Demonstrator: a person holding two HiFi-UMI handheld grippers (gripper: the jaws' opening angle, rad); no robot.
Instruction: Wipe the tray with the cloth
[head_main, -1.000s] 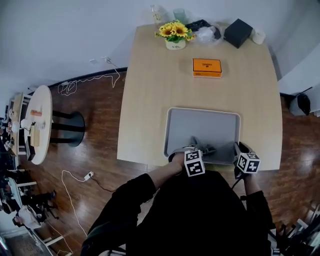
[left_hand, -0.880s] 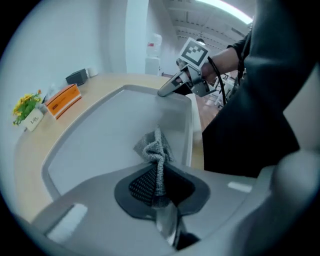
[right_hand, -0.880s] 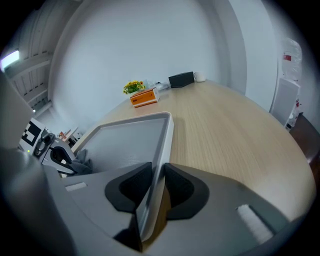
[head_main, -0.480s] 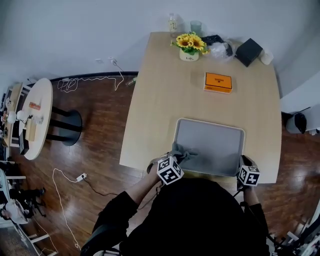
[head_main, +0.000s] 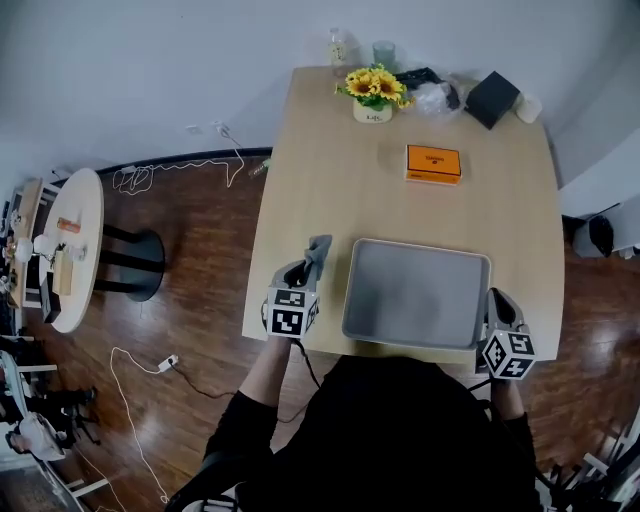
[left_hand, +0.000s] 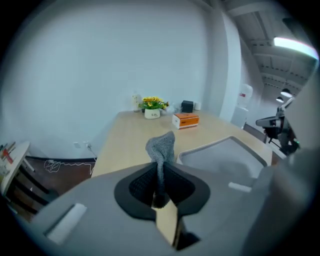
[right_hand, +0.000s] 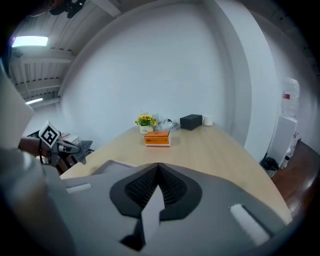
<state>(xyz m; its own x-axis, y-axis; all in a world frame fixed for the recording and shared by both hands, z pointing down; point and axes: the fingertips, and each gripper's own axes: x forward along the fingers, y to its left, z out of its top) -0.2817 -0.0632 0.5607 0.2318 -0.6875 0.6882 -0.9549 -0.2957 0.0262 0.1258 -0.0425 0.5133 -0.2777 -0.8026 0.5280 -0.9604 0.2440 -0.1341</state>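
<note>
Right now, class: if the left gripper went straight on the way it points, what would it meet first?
Probably the bare table just left of the tray, led by the cloth the left gripper grips. Depth is unclear.

Person's in a black top (head_main: 400, 440) with long black sleeves (head_main: 245, 435). Both claws are grey shells with black ribbed pads (right_hand: 142, 187) inside, plus a white cube (head_main: 291, 310) of black square markers. Left claw (head_main: 305, 270) is at 11 o'clock from the torso, right claw (head_main: 497, 300) at 1 o'clock.
</note>
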